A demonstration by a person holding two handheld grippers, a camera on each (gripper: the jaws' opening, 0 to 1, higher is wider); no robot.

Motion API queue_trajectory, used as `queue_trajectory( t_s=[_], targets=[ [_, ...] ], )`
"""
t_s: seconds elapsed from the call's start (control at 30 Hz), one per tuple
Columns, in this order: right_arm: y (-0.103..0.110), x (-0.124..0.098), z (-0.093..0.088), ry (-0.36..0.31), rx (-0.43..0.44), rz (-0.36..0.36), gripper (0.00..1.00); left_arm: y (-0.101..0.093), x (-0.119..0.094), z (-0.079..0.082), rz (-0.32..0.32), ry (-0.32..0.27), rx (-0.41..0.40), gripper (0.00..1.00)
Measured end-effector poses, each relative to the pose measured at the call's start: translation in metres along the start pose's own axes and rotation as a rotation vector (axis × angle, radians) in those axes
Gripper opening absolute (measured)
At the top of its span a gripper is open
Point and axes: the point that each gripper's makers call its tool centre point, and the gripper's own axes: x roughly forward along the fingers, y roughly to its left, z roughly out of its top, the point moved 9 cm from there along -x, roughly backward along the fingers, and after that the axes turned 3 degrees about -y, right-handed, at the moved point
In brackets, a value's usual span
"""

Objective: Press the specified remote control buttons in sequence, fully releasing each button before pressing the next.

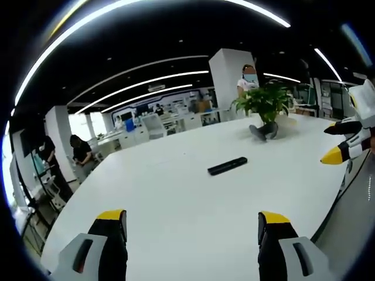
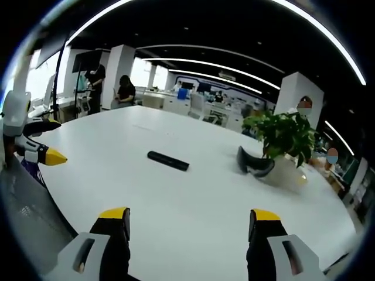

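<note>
Two yellow-tipped grippers, left gripper (image 1: pixel 192 225) and right gripper (image 2: pixel 191 222), jaws spread wide, face a slim black remote control (image 1: pixel 227 166) (image 2: pixel 168 160) lying well ahead on the white table (image 1: pixel 176 199) (image 2: pixel 193 193); no lettering readable.

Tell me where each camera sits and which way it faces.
Left gripper view: rides on the left hand-held gripper, looking over the white table at the remote control; its open jaws show below.
Right gripper view: rides on the right hand-held gripper, facing the same remote; open jaws below.
Shared: table, remote, potted plant.
</note>
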Motion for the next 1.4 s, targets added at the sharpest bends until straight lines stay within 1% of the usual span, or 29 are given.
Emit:
queue_trajectory(
  t_s=[0.33, 0.63, 0.73, 0.8, 0.93, 0.97, 1.07, 1.17, 1.4],
  targets=[
    [0.000, 0.000, 0.000, -0.004, 0.001, 0.002, 0.82, 0.002, -0.001, 0.002, 0.014, -0.010, -0.002, 0.96],
    [0.000, -0.001, 0.002, -0.017, 0.004, 0.007, 0.82, 0.004, -0.002, 0.007, 0.031, -0.032, 0.000, 0.96],
    [0.000, -0.001, 0.001, -0.019, 0.005, 0.008, 0.82, 0.004, -0.001, 0.008, 0.028, -0.032, -0.004, 0.96],
    [0.000, -0.002, 0.002, -0.023, 0.005, 0.010, 0.82, 0.003, 0.000, 0.008, 0.015, -0.020, 0.009, 0.96],
    [0.000, -0.002, 0.002, -0.027, 0.009, 0.011, 0.82, 0.001, 0.001, 0.013, 0.002, -0.029, 0.061, 0.97],
    [0.001, -0.002, 0.002, -0.028, 0.008, 0.012, 0.82, 0.001, 0.003, 0.014, -0.002, -0.030, 0.082, 0.97],
    [0.001, -0.002, 0.002, -0.026, 0.006, 0.018, 0.82, 0.003, 0.009, 0.024, -0.011, -0.043, 0.100, 0.97],
    [0.002, -0.001, 0.002, -0.025, -0.001, 0.019, 0.82, 0.005, 0.016, 0.036, -0.022, -0.067, 0.105, 0.98],
    [0.000, -0.001, 0.001, -0.020, 0.007, 0.008, 0.82, 0.007, 0.041, 0.062, -0.056, -0.109, 0.118, 0.98]
  ],
)
